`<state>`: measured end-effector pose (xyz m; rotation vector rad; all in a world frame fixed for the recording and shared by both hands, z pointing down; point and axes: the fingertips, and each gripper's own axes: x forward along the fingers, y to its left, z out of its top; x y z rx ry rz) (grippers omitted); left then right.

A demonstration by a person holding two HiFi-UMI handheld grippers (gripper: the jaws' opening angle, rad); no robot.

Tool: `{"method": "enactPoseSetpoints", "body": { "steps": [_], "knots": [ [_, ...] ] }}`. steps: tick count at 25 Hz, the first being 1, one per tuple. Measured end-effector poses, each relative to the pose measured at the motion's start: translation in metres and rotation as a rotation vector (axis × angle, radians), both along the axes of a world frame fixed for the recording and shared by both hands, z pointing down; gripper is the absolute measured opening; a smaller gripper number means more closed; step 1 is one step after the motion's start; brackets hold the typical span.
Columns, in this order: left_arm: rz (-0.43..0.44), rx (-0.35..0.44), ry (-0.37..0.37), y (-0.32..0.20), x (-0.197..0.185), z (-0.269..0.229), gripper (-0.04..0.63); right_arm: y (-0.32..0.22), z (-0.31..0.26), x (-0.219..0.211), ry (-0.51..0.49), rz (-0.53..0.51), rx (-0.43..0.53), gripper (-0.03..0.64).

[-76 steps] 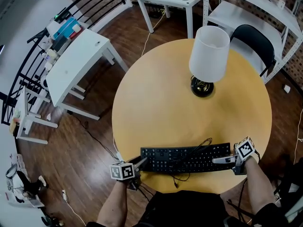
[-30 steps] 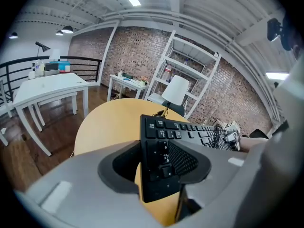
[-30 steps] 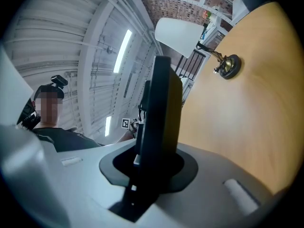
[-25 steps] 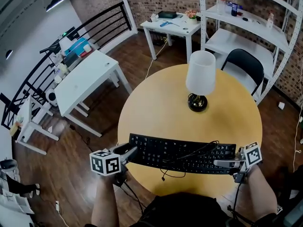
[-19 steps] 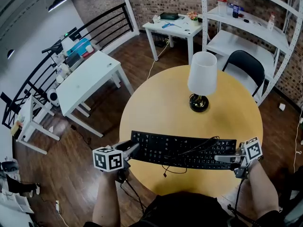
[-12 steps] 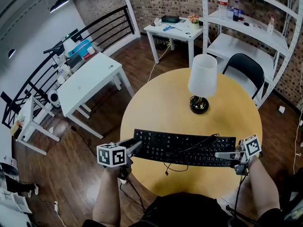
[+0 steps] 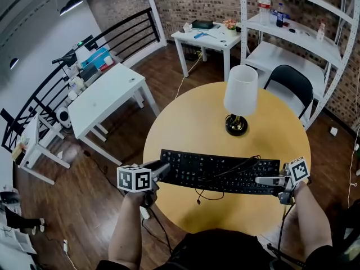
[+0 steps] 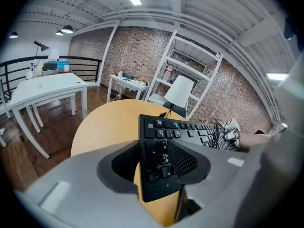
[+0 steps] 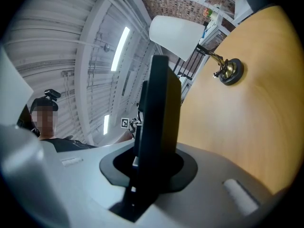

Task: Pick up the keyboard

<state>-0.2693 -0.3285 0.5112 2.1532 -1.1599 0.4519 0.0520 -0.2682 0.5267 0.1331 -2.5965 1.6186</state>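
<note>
Low in the head view, over the near rim of the round table (image 7: 185,117), you're holding the keyboard (image 7: 219,173) by both short ends. Your left hand-held gripper (image 7: 161,170) is clamping the left end. Its jaws are standing partly apart with the corner keys wedged between them, and the left gripper view is showing that corner (image 8: 159,146) seated deep in the throat. Your right hand-held gripper (image 7: 265,180) is pinching the right end with its jaws nearly together on the thin edge. In the right gripper view the board (image 9: 156,108) is rising as a dark slab straight out from between the pads.

What matters is the long axis. It's running left to right across the frame, from one hand-held gripper to the other, with each pointing inward along it. Neither hand is nearer; each owns its own end.

A loose cable (image 7: 211,194) is lying across the keys and looping off the near edge. The lamp (image 7: 241,91) is standing well apart, higher in the frame.

By my read the board is already riding just clear of the table, so both hands need to be rising together to stop it tipping.
</note>
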Motion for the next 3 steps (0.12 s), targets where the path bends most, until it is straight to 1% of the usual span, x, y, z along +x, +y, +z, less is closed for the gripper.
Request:
{"method": "enactPoseSetpoints", "body": {
  "steps": [3],
  "knots": [
    [0.009,0.003,0.006,0.0011,0.0015,-0.0011,0.172,0.0009,0.0061,0.0036,0.015,0.008,0.006,0.081]
  ]
}}
